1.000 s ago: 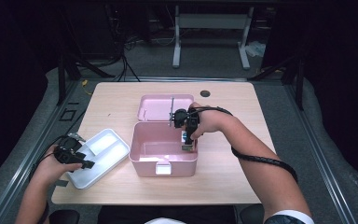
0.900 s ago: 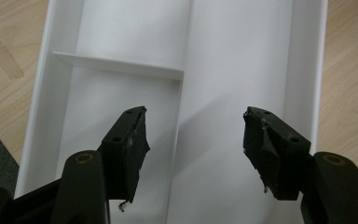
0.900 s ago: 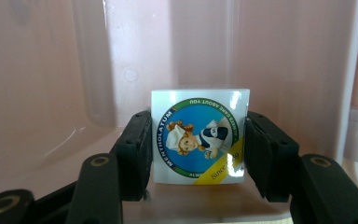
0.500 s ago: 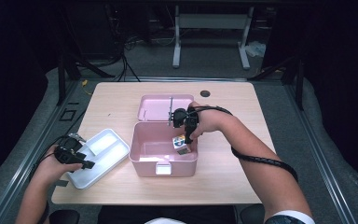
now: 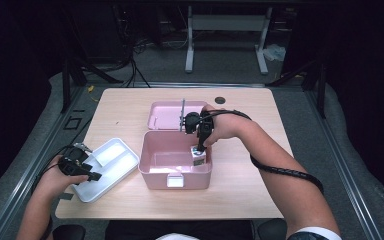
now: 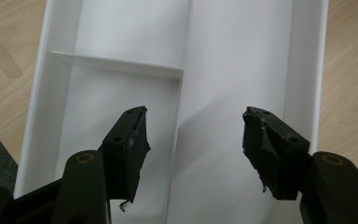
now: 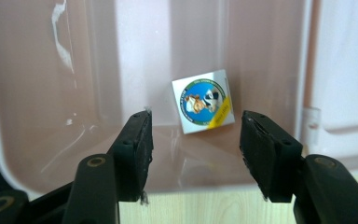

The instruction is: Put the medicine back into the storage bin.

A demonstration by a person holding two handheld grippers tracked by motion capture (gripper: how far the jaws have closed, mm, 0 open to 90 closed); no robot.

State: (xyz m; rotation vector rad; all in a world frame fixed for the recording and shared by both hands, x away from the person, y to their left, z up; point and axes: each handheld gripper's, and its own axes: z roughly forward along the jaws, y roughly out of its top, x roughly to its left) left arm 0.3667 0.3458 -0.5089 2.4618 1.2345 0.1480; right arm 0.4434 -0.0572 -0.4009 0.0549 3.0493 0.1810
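A pink box (image 5: 152,172) stands open in the middle of the table, its lid (image 5: 165,116) lying flat behind it. A small white cube (image 5: 198,156) with a round blue sticker rests on the box floor near the right wall. My right gripper (image 5: 200,144) hangs just above it, pointing down. In the right gripper view the cube (image 7: 203,101) lies beyond my open right gripper (image 7: 196,140), touching neither pad. At the left, my left gripper (image 5: 94,168) sits over a white divided tray (image 5: 111,159). Its jaws stand open in the left gripper view (image 6: 193,135), over the tray (image 6: 233,70).
The white tray has a cross divider (image 6: 116,67) and holds nothing. A dark round cap (image 5: 220,100) sits near the table's far edge. Bare wood lies to the right of the box and along the front edge. Dark floor and cables surround the table.
My right gripper has risen a little out of the box, and the cube now rests on the box floor apart from the jaws. The left hand has stayed put.
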